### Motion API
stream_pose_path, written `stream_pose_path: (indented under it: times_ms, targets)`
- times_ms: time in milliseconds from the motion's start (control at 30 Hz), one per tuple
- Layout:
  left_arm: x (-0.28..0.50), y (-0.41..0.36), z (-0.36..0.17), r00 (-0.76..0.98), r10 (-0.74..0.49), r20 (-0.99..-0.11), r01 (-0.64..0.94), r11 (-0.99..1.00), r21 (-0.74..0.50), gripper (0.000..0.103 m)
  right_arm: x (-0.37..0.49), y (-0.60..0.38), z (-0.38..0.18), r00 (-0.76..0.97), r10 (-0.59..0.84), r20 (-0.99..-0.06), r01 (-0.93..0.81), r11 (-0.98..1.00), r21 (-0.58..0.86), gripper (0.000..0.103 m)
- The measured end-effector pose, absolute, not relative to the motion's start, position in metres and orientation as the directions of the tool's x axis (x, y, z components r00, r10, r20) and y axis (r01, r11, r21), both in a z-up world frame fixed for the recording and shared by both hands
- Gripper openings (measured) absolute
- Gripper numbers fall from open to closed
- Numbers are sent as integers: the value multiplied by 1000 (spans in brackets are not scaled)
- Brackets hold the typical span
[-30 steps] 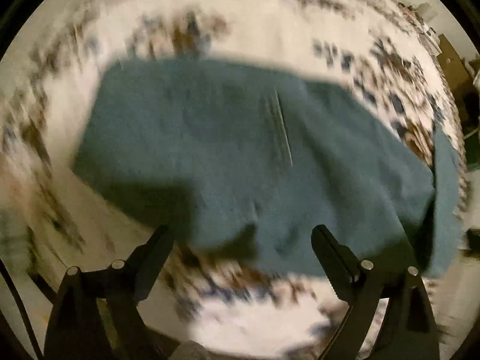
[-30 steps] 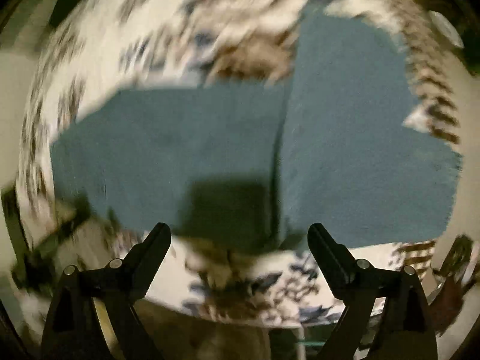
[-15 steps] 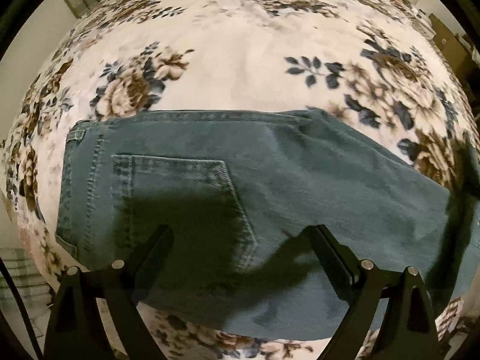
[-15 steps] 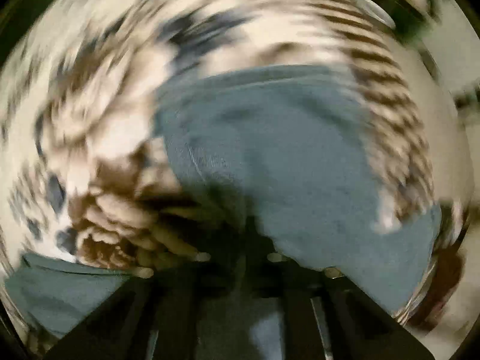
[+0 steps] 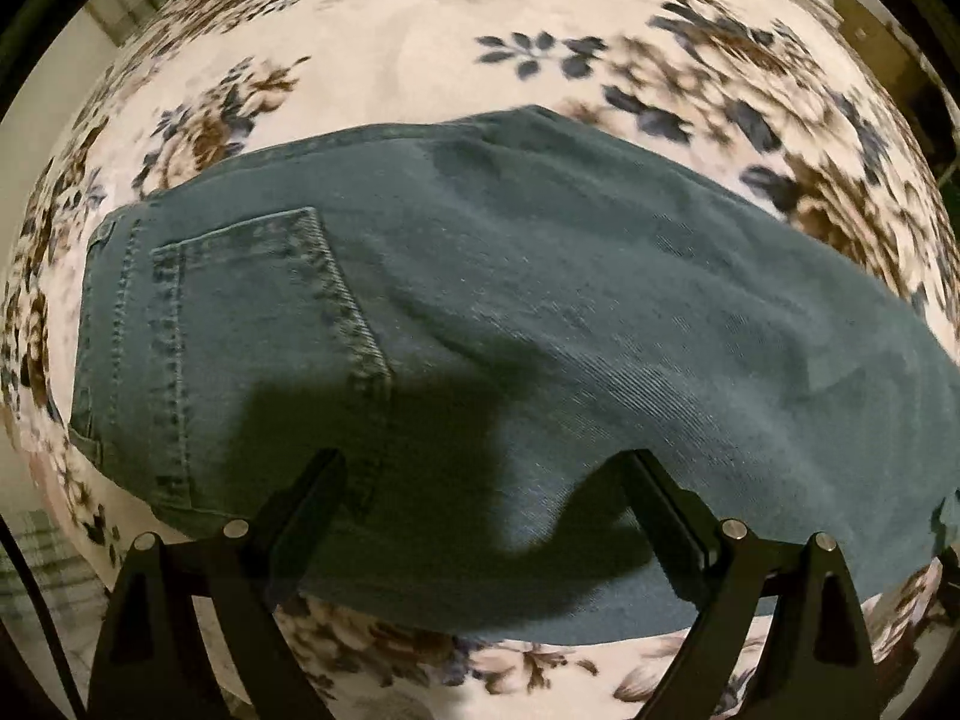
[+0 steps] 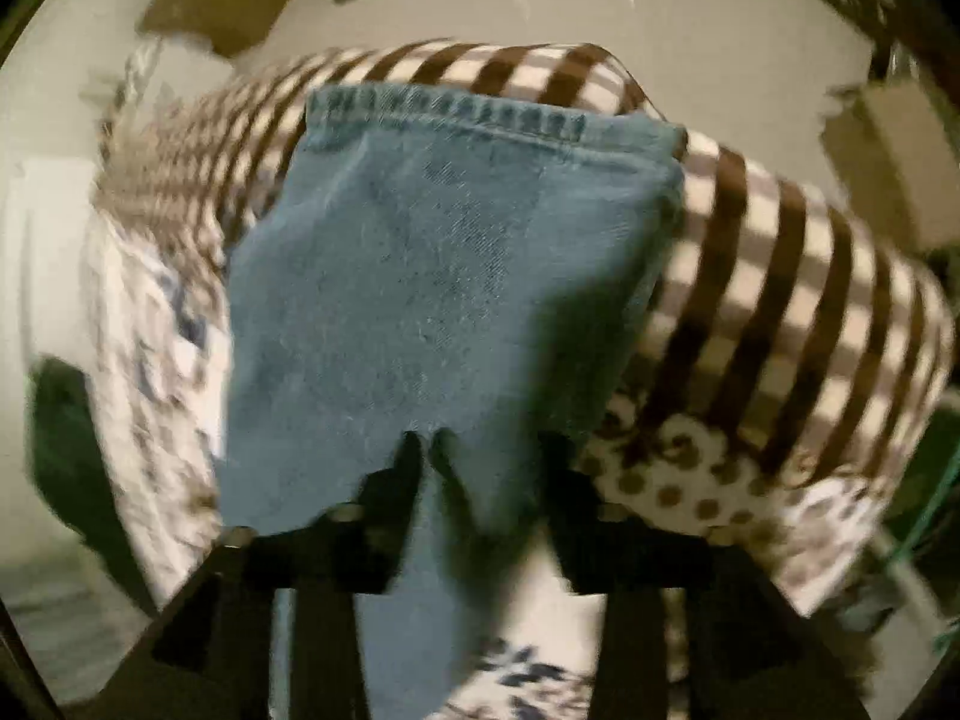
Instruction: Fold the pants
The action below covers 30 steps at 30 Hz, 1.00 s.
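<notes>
The blue-green denim pants (image 5: 480,324) lie across a floral bedspread (image 5: 384,36), waistband and back pocket (image 5: 258,300) at the left. My left gripper (image 5: 483,468) is open and empty, hovering over the near edge of the seat. In the right wrist view the leg end (image 6: 456,276) of the pants hangs up in front of the camera with its hem at the top. My right gripper (image 6: 429,450) is shut on this leg fabric, which is pinched between its fingers.
A brown-and-white striped pillow or blanket (image 6: 780,276) lies behind the lifted leg, with a dotted cloth (image 6: 678,468) below it. Room clutter and a wall show beyond the bed edge. The bed's near edge is just below my left gripper.
My right gripper has shut on the leg of the pants and lifted it, swinging toward the striped bedding. My left gripper drifted slightly closer over the seat, still open.
</notes>
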State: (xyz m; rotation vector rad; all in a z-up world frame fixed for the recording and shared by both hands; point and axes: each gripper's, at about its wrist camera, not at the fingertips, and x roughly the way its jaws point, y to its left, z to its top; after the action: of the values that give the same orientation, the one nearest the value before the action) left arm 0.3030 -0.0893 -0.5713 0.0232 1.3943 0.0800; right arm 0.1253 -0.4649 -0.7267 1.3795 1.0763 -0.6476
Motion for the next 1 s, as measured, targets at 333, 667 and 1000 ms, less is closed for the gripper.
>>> stream_pose_path:
  times_ms: [333,667,1000]
  targets:
    - [301,-85,-569,189,83,-978,-37,996,78,94,138,-478,-693,310,-27,-950,896,342,283,6]
    - [260,-13,-543,178,27,-984,-215,977,-13,94,115,-425,-699,353,282,-892,872,246,423,78]
    - [239,158,-568,151,-47,-987,-553,824,-124,93,145,-251,-730,409,565,-717,777,197,598,78]
